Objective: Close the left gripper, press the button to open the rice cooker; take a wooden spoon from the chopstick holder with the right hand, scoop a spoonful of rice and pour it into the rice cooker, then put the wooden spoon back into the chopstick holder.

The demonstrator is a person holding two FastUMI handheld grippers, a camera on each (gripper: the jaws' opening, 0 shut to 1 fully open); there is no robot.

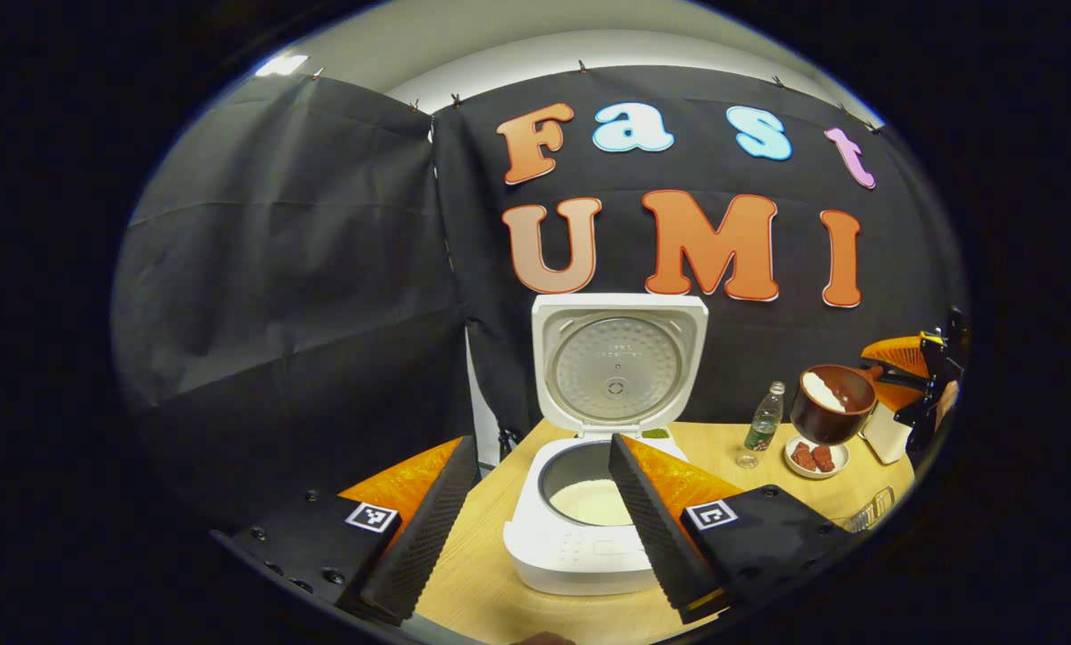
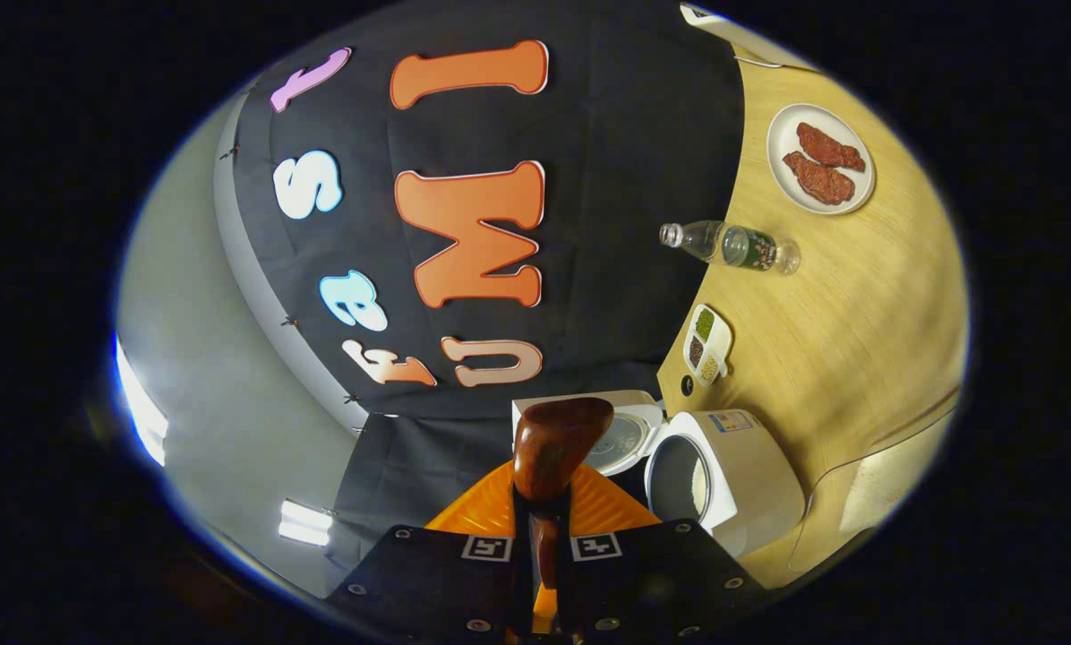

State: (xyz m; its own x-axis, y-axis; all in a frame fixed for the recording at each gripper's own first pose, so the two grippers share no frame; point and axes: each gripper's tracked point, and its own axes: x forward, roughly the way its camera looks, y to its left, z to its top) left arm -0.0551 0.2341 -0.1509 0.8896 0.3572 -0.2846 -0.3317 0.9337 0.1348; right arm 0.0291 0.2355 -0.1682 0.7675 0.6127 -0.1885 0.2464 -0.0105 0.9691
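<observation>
The white rice cooker (image 1: 580, 537) stands open on the wooden table (image 1: 473, 573), its lid (image 1: 619, 358) upright, with white rice in the inner pot. My left gripper (image 1: 540, 445) hovers just in front of it, open, one finger on each side and nothing between them. At the far right, my right gripper (image 1: 925, 385) holds a dark wooden spoon (image 1: 829, 403) in the air, right of the cooker, with white rice in its bowl. In the right gripper view, which is rolled sideways, the right gripper (image 2: 544, 502) is shut on the wooden spoon (image 2: 558, 443), with the cooker (image 2: 728, 475) beyond it.
Right of the cooker stand a plastic bottle (image 1: 766, 419) and a white plate of red-brown meat pieces (image 1: 816, 458) below the spoon. A white container (image 1: 885, 434) and a wire rack (image 1: 871, 511) sit at the right edge. A small divided dish (image 2: 707, 340) lies behind the cooker.
</observation>
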